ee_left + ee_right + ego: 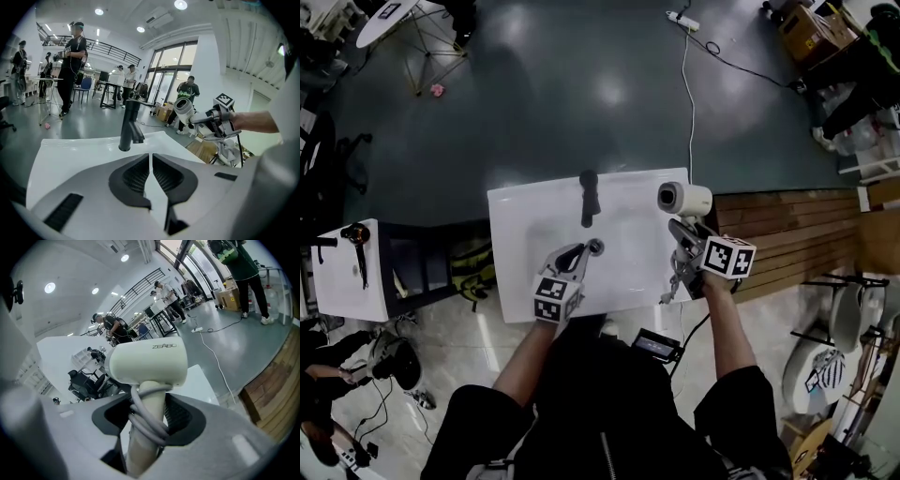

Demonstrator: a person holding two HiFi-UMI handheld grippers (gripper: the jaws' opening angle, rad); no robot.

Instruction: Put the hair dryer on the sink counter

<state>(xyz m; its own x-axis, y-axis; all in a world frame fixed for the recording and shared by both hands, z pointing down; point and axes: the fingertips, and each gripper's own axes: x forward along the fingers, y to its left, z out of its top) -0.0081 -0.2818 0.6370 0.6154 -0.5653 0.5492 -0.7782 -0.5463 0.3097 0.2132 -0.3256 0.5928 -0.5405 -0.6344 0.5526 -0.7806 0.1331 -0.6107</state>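
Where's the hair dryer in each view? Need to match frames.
Head view: hair dryer at the far right corner of the sink counter, held up by the right tongs.
Left gripper view: right of centre, past the faucet.
Right gripper view: dead centre, handle clamped between the tongs.
Shared landmark: the white sink counter, seen in all three views.
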